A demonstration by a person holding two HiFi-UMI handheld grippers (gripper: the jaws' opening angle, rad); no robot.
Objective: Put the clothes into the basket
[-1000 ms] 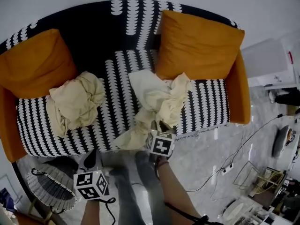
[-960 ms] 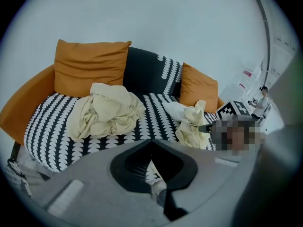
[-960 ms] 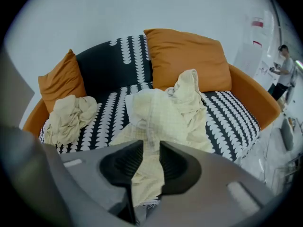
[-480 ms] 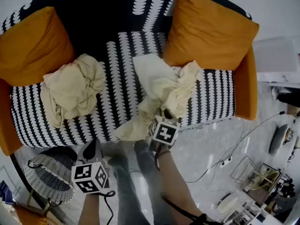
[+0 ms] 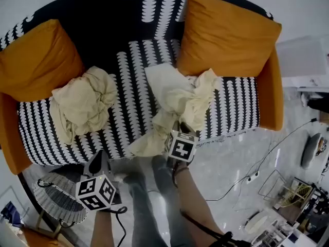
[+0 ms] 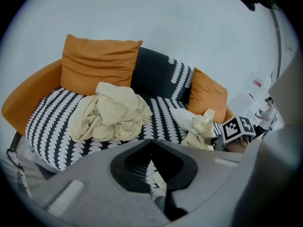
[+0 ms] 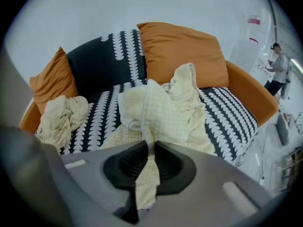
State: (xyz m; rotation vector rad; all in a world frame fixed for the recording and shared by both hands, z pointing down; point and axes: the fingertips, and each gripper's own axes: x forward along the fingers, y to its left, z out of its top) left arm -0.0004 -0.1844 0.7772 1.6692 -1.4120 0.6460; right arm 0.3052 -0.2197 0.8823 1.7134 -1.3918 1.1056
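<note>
**Right gripper has the cloth; basket not yet fed**

- Right gripper (image 7: 150, 146): jaws have just been closing and now pinch a thin fold of the pale checked garment (image 5: 180, 99). This is at the front edge of the sofa (image 5: 128, 81) seat, right of middle.
- Most of that garment lies heaped below the right cushion (image 5: 226, 37). One tail hangs over the front edge.
- Left gripper (image 6: 151, 143): jaws pressed together, nothing in them, low beside the basket (image 5: 61, 210).
- The basket stands on the floor off the seat's front left corner. I see no clothes in it.
- Second heap (image 5: 82, 104) sits untouched on the left of the seat.

Risks, as I judge them: the pinch is narrow, so the fold may slip out under the garment's weight. The trailing tail may drag on the floor or drape over the basket rim.
</note>
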